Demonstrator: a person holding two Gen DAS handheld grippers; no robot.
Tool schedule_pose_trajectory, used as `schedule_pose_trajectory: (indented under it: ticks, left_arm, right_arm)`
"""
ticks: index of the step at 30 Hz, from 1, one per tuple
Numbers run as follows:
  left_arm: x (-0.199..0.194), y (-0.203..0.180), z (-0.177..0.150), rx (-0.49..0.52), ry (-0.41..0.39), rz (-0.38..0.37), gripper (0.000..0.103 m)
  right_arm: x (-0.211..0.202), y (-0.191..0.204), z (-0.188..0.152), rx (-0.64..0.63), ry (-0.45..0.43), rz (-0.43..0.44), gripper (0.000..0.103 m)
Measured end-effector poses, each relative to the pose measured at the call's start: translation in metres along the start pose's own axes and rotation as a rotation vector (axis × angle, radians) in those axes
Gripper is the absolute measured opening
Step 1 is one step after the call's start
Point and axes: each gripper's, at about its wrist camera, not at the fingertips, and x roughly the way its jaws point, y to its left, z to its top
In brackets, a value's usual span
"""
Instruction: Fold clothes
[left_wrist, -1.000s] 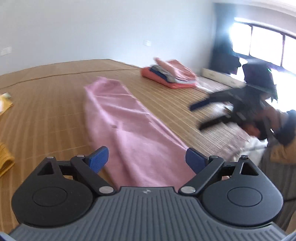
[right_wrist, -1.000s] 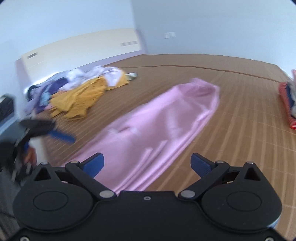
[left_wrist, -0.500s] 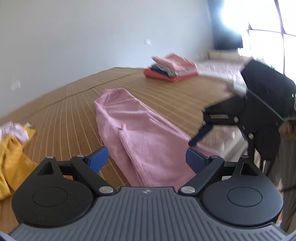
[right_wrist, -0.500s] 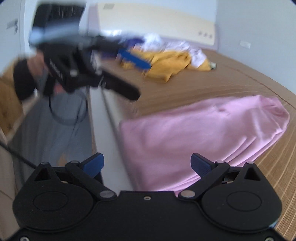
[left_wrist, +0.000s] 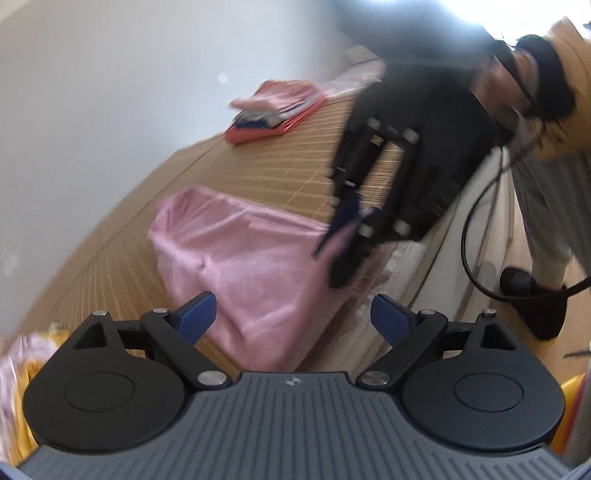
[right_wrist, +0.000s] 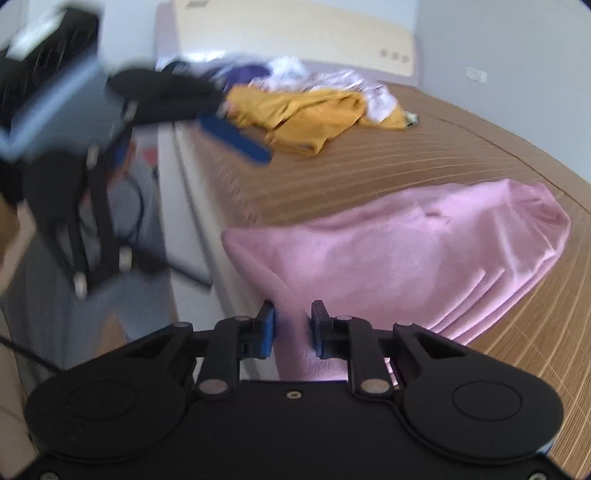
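Observation:
A pink garment (left_wrist: 236, 254) lies folded lengthwise on the bamboo mat, reaching the bed's near edge; it also shows in the right wrist view (right_wrist: 406, 254). My right gripper (right_wrist: 291, 330) is shut on the garment's near corner, with pink cloth pinched between its blue pads. From the left wrist view the right gripper (left_wrist: 347, 229) appears blurred at that same corner. My left gripper (left_wrist: 291, 319) is open and empty, held above the garment's near end. In the right wrist view the left gripper (right_wrist: 236, 142) is blurred, open, over the bed's edge.
A stack of folded clothes (left_wrist: 273, 110) sits at the far side of the mat (left_wrist: 266, 166). A heap of unfolded yellow, white and purple clothes (right_wrist: 314, 107) lies by the headboard. The person's legs and a cable (left_wrist: 517, 236) are beside the bed.
My right gripper has come down to the garment's near corner and shut on it. My left gripper has swung toward the bed's edge and stays open.

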Motion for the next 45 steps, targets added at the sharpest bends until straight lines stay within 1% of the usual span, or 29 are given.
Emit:
schedule_pose_trajectory:
  ticks: [2, 4, 5, 6, 7, 12, 15, 18, 19, 20, 21, 22, 23, 25, 27, 30, 32, 33, 35, 39, 41, 43, 44, 45]
  left_arm:
    - [0.013, -0.007, 0.002, 0.076, 0.025, 0.026, 0.093]
    - [0.026, -0.01, 0.003, 0.125, 0.049, 0.061, 0.093]
    - [0.03, -0.01, 0.002, 0.145, 0.039, 0.078, 0.093]
    - [0.033, -0.009, 0.001, 0.163, 0.023, 0.096, 0.09]
    - [0.035, -0.008, 0.0, 0.181, -0.007, 0.131, 0.086]
    - [0.048, 0.004, 0.001, 0.159, 0.01, 0.062, 0.085]
    - [0.056, 0.003, -0.004, 0.175, 0.019, 0.036, 0.084]
    - [0.062, 0.003, -0.007, 0.127, 0.036, 0.011, 0.083]
    - [0.063, 0.001, -0.009, 0.133, 0.039, 0.012, 0.083]
    - [0.062, -0.001, -0.01, 0.14, 0.034, 0.013, 0.083]
    - [0.06, -0.003, -0.012, 0.148, 0.029, 0.015, 0.083]
    - [0.057, -0.003, -0.012, 0.137, 0.029, 0.001, 0.083]
    - [0.054, -0.003, -0.013, 0.125, 0.029, -0.014, 0.083]
    - [0.047, -0.006, -0.018, 0.106, 0.022, -0.027, 0.083]
    - [0.041, -0.008, -0.023, 0.086, 0.015, -0.028, 0.083]
    - [0.038, -0.008, -0.029, 0.047, -0.005, -0.025, 0.084]
    - [0.04, -0.005, -0.031, 0.025, -0.011, -0.025, 0.084]
    - [0.041, -0.004, -0.031, 0.015, -0.014, -0.025, 0.084]
    - [0.042, -0.001, -0.03, 0.008, -0.024, -0.025, 0.084]
    - [0.043, 0.001, -0.033, -0.006, -0.028, -0.036, 0.085]
    - [0.043, 0.003, -0.035, -0.018, -0.026, -0.042, 0.086]
    - [0.044, 0.004, -0.038, -0.026, -0.026, -0.047, 0.09]
    - [0.045, 0.005, -0.039, -0.035, -0.028, -0.049, 0.09]
    - [0.045, 0.007, -0.041, -0.043, -0.029, -0.052, 0.09]
  right_arm:
    - [-0.007, -0.001, 0.002, 0.001, -0.031, -0.018, 0.018]
    - [-0.012, 0.0, 0.004, -0.011, -0.065, -0.051, 0.017]
    - [-0.015, 0.0, 0.005, -0.016, -0.078, -0.063, 0.016]
    - [-0.017, 0.0, 0.006, -0.017, -0.088, -0.071, 0.016]
    - [-0.019, -0.001, 0.006, -0.013, -0.091, -0.07, 0.016]
    - [-0.023, -0.003, 0.006, -0.018, -0.091, -0.076, 0.016]
    - [-0.022, -0.004, 0.007, -0.028, -0.083, -0.076, 0.016]
    - [-0.02, -0.007, 0.008, -0.014, -0.074, -0.044, 0.017]
    - [-0.02, -0.008, 0.008, -0.007, -0.07, -0.032, 0.02]
    - [-0.021, -0.01, 0.008, 0.001, -0.071, -0.019, 0.031]
    - [-0.022, -0.013, 0.008, 0.014, -0.08, -0.017, 0.037]
    - [-0.024, -0.016, 0.008, 0.028, -0.089, -0.014, 0.051]
    - [-0.027, -0.021, 0.008, 0.054, -0.109, -0.013, 0.061]
    - [-0.034, -0.035, 0.008, 0.122, -0.147, -0.003, 0.068]
    - [-0.041, -0.054, 0.008, 0.214, -0.181, 0.034, 0.071]
    - [-0.041, -0.084, 0.011, 0.336, -0.204, 0.038, 0.078]
    - [-0.029, -0.091, 0.021, 0.26, -0.147, -0.065, 0.08]
    - [-0.021, -0.093, 0.026, 0.212, -0.113, -0.093, 0.08]
    - [0.001, -0.099, 0.038, 0.103, -0.047, -0.106, 0.081]
    - [0.044, -0.122, 0.052, 0.001, 0.057, -0.095, 0.081]
    - [0.065, -0.141, 0.053, -0.002, 0.135, -0.095, 0.081]
    - [0.07, -0.158, 0.048, 0.047, 0.153, -0.067, 0.082]
    - [0.073, -0.166, 0.046, 0.073, 0.16, -0.052, 0.08]
    - [0.071, -0.171, 0.045, 0.111, 0.143, -0.03, 0.079]
